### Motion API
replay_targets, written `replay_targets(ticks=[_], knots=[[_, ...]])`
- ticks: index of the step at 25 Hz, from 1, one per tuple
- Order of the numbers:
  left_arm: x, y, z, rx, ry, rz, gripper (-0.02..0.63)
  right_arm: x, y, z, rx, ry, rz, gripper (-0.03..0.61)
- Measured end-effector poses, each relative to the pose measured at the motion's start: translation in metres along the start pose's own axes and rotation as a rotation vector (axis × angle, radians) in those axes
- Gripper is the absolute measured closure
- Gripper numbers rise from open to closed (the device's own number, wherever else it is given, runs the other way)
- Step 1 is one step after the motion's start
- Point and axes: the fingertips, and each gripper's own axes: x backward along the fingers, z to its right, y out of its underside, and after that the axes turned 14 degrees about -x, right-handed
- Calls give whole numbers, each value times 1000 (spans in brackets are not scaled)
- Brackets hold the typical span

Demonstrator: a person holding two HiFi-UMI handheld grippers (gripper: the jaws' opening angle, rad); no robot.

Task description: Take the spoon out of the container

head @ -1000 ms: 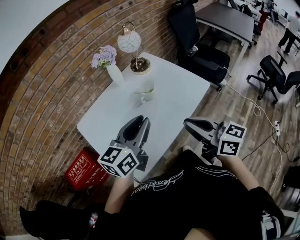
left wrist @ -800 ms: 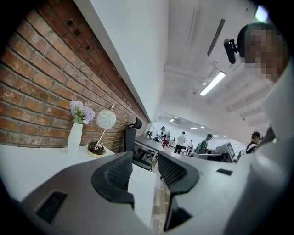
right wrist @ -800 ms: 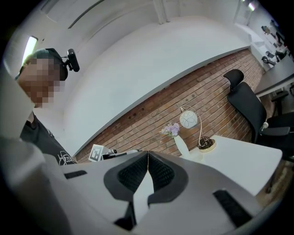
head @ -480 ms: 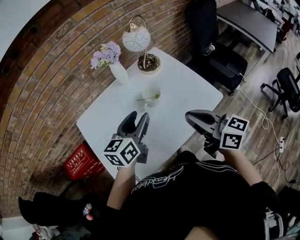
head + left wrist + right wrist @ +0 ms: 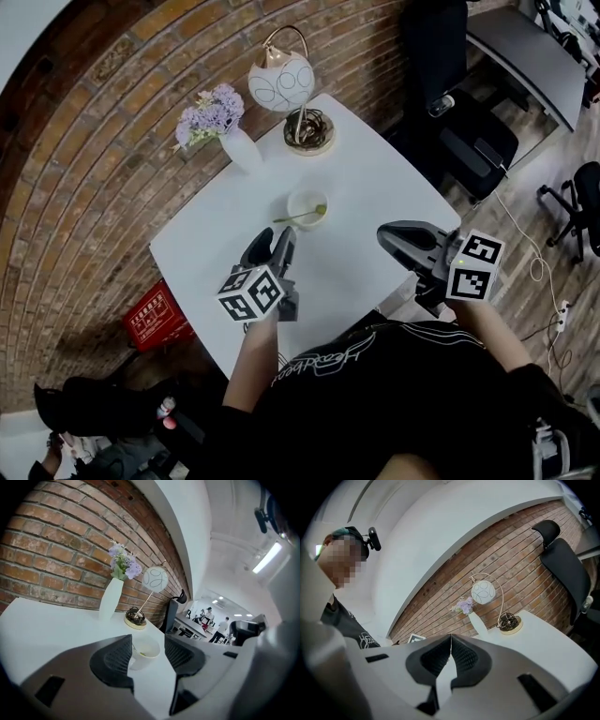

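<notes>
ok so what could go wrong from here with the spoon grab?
1. The left tongs, just opened and empty, line up with the container. The thin spoon leans over its rim, so they may knock it rather than catch the handle.
2. Nothing steadies the container: the right tongs are shut and off to the side, so lifting could tip it.
3. An overshoot could hit the vase behind.

A white, square-topped table [image 5: 375, 187] stands with one corner toward a brick wall. Three things rest on it. A white vase [image 5: 246, 150] of purple flowers stands upright near the wall-side edge. Just beside it, at the far corner, sits a lamp [image 5: 310, 134] with a round gold base and a white globe shade. A small white container [image 5: 306, 208] stands near the middle, well apart from both.
</notes>
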Motion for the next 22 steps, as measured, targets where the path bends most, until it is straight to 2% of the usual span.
replay_targets(ticks=[2,8,13,19,22], knots=[[-11,6,-8,3,-36,-13,417,-4,-4,11,-7,-5,-26,581],[-38,22,-28,84,-101,-27,421,-18,-10,38,-20,-20,-91,581],[-53,27,-34,111,-125,-24,469,-28,-8,55,-49,-39,-130,581],[-58,30,-36,118,-171,-26,564,-29,-11,68,-58,-48,-143,581],[-59,30,-36,124,-183,-18,583,-28,-11,74,-66,-43,-147,581]])
